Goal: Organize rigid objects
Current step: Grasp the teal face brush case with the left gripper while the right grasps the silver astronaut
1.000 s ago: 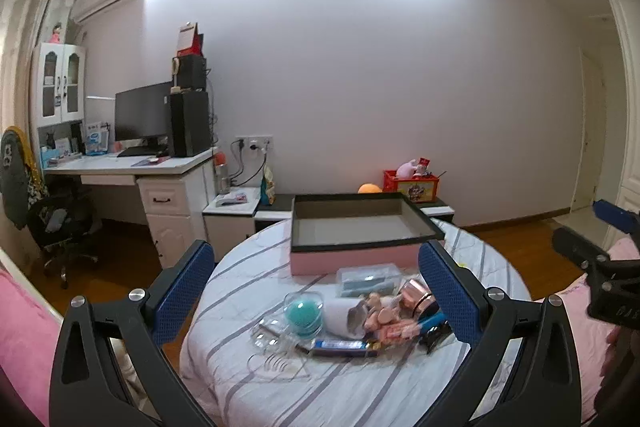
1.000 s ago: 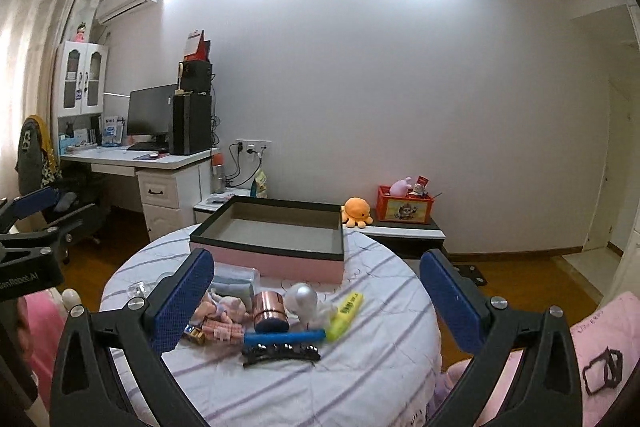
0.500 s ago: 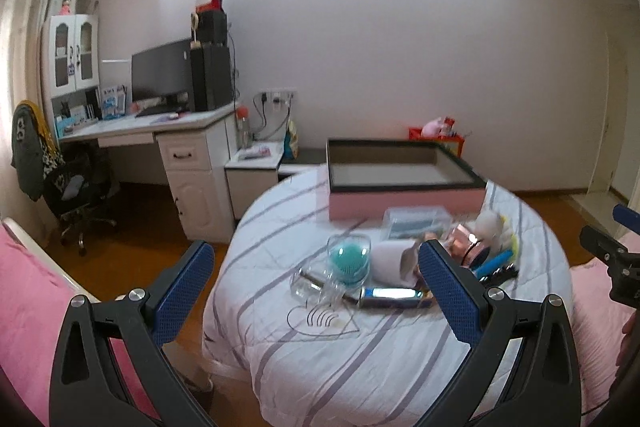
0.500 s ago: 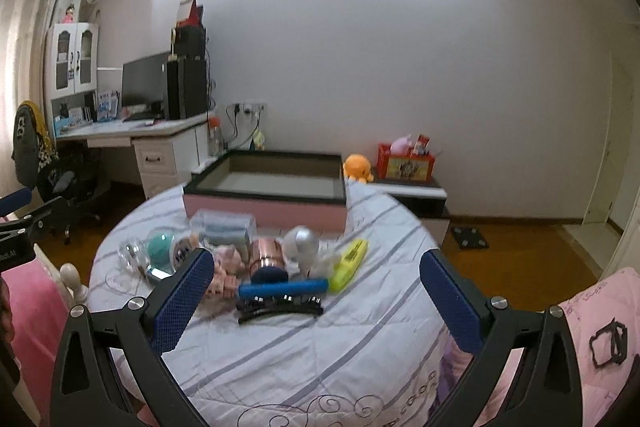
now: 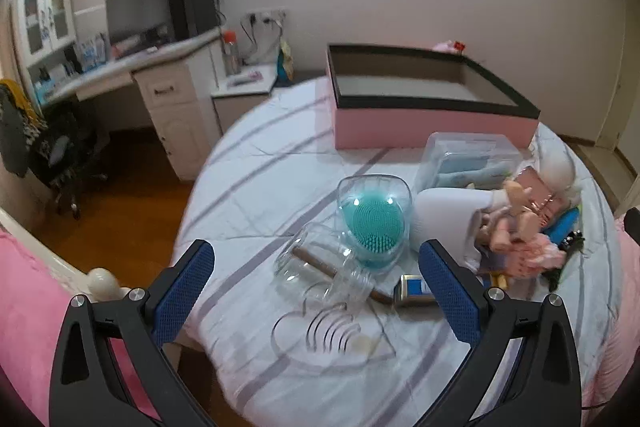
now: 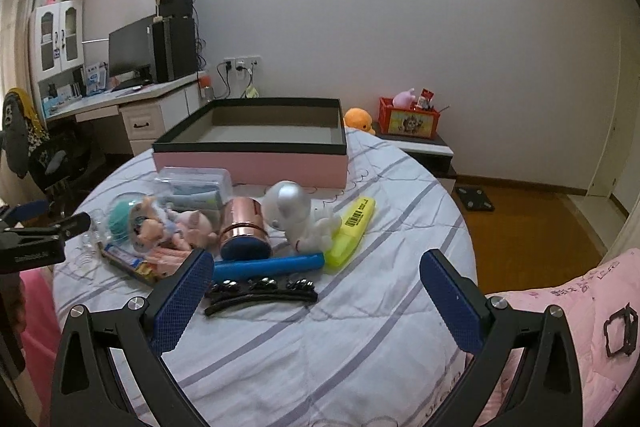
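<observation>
A pile of small items lies on the round striped table (image 6: 360, 339) in front of a pink box with a black rim (image 6: 256, 159) (image 5: 424, 107). My left gripper (image 5: 316, 267) is open above a clear glass jar (image 5: 320, 259) and a teal brush in a clear cup (image 5: 374, 219). My right gripper (image 6: 316, 287) is open just over a black hair clip (image 6: 260, 293), with a blue tube (image 6: 268, 265), a copper cylinder (image 6: 244, 227), a white-silver robot dog toy (image 6: 296, 215) and a yellow highlighter (image 6: 352, 227) beyond it.
A clear lidded box (image 5: 468, 157), a white case (image 5: 444, 215), dolls (image 5: 516, 227) and a clear heart-shaped holder (image 5: 332, 331) also lie there. A desk with a monitor (image 6: 132, 51) stands at the left. Pink bedding (image 6: 568, 307) flanks the table. The left gripper's tool (image 6: 40, 235) shows at the right wrist view's left edge.
Both grippers have come closer to the table and tilted down, so the items look larger. Both stayed open and empty.
</observation>
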